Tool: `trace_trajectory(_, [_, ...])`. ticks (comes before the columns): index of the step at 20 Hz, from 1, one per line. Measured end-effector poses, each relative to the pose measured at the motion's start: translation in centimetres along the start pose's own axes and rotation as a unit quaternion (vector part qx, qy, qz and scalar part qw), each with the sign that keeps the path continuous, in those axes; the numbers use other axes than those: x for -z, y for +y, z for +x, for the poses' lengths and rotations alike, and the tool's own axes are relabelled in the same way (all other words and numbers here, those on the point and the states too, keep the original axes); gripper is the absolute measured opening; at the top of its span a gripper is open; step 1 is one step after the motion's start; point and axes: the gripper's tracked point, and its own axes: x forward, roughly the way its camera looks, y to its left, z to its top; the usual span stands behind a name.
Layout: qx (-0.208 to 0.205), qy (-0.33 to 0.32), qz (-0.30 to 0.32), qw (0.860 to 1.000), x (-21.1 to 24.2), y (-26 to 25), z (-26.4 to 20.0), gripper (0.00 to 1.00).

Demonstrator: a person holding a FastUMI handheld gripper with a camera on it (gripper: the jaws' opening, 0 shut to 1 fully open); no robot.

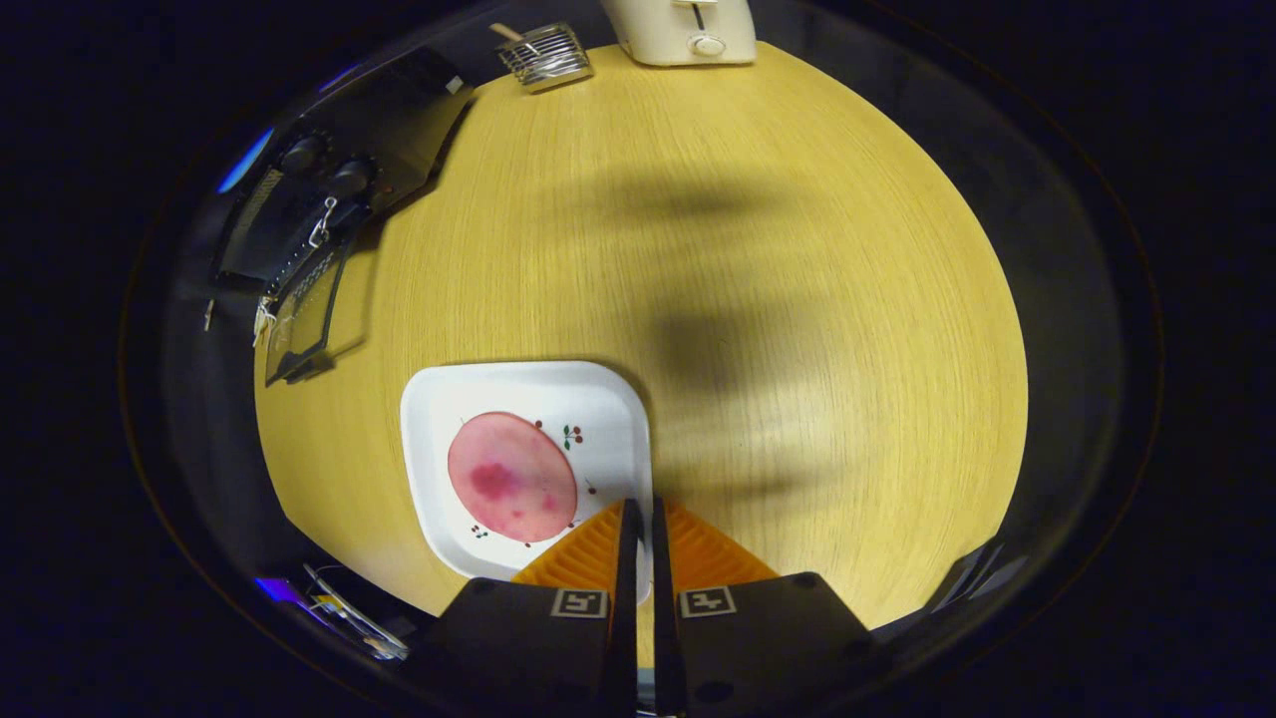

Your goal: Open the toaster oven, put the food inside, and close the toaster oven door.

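Note:
A pink round slice of food [512,477] lies on a white square plate [598,399] with small cherry prints, on the yellow wooden table. My gripper [638,509] hovers over the plate's right edge, just right of the slice, its fingers nearly together with nothing between them. The black toaster oven [329,214] stands at the table's far left, two knobs on top in this view. Its glass door [304,319] hangs down, ajar, with a metal clip on the handle.
A cream pop-up toaster [686,30] stands at the far edge of the table [797,249]. Beside it, to the left, sits a small wire rack [545,55]. The gripper's shadow falls across the table's middle.

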Motion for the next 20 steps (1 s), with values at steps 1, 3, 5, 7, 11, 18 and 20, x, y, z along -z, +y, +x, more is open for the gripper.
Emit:
trace_trajectory(1, [-0.013, 0.004, 0.000, 1.000, 0.1, -0.1, -0.5, 0.05])
trace_trajectory(3, [-0.039, 0.006, 0.005, 0.999, 0.1, 0.0, -0.3, 0.05])
trace_trajectory(5, [-0.078, 0.014, 0.005, 0.997, 0.3, 0.5, -0.4, 0.05])
trace_trajectory(7, [-0.120, 0.002, 0.029, 0.992, -0.1, 1.0, -1.1, 0.05])
trace_trajectory(11, [-0.175, -0.009, 0.074, 0.982, 1.2, 2.1, -3.8, 0.05])
trace_trajectory(18, [-0.245, -0.054, 0.178, 0.952, 1.8, 6.9, -7.1, 0.05])
trace_trajectory(20, [-0.251, -0.075, 0.215, 0.941, 1.8, 9.2, -7.8, 0.05])
